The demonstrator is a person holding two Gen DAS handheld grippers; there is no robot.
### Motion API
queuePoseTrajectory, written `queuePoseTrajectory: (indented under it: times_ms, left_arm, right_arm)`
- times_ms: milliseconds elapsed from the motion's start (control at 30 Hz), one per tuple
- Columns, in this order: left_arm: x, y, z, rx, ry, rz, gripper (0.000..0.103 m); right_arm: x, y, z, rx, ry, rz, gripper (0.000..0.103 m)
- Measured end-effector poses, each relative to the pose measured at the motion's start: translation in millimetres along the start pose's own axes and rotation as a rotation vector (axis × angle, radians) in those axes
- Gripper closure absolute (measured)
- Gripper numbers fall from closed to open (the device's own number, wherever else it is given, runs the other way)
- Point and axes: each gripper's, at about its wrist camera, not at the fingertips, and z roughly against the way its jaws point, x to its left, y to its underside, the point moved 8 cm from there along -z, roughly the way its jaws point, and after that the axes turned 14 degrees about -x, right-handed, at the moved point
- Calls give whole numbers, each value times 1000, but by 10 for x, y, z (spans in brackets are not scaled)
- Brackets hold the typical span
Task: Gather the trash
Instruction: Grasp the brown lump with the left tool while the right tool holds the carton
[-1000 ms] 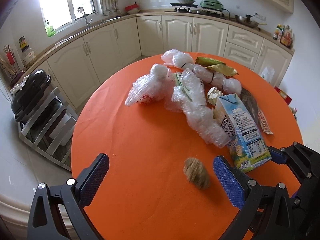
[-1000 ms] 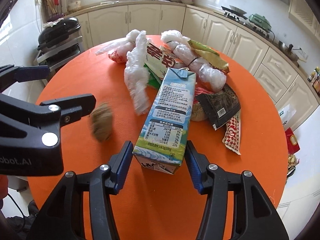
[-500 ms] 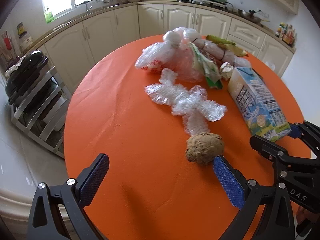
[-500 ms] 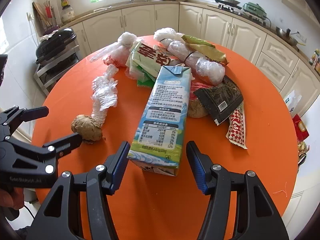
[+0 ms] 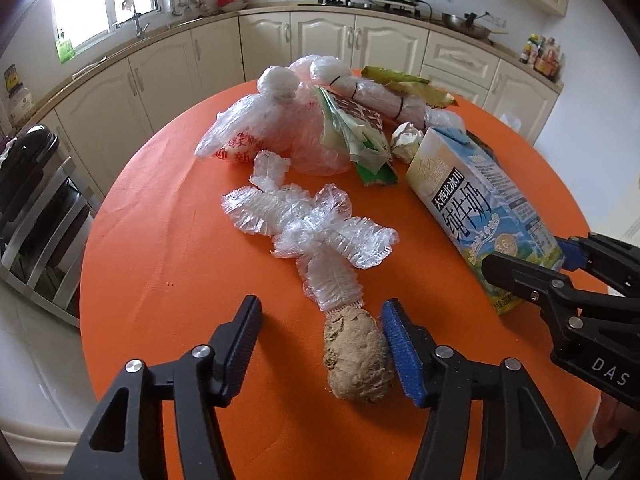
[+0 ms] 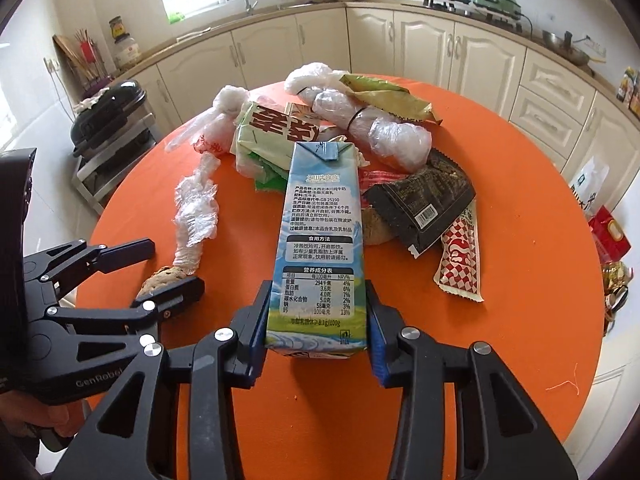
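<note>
Right claw (image 6: 316, 334) grips the milk carton (image 6: 318, 248); left claw (image 5: 320, 344) has been closing around the brown lump (image 5: 357, 354), not clamped yet – most wrappers (image 5: 312, 228) wait on the worktop (image 5: 160, 272)

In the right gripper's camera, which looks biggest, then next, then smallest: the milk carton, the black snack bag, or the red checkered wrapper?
1. milk carton, though it lies nearest the camera
2. black snack bag
3. red checkered wrapper

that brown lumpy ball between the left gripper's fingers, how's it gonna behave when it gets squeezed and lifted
The brown lumpy ball looks rough and crumbly, so it may shed bits rather than slip. Being egg-shaped, it could roll away, since only one blue pad of the left gripper, whose jaws have just been closing, is near it. The crinkled clear plastic wrap touches its far end and might drag along.
</note>
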Motion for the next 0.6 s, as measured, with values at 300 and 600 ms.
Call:
queuePoseTrajectory:
  times_ms: [300,600]
  left_arm:
    - [38,70,134,9,-47,-20,27]
    - [-41,92,116,-3,-11,-32,66]
  right_arm:
    - [42,26,-11,19,13,34,59]
    - [48,19,-32,24,-10,9,62]
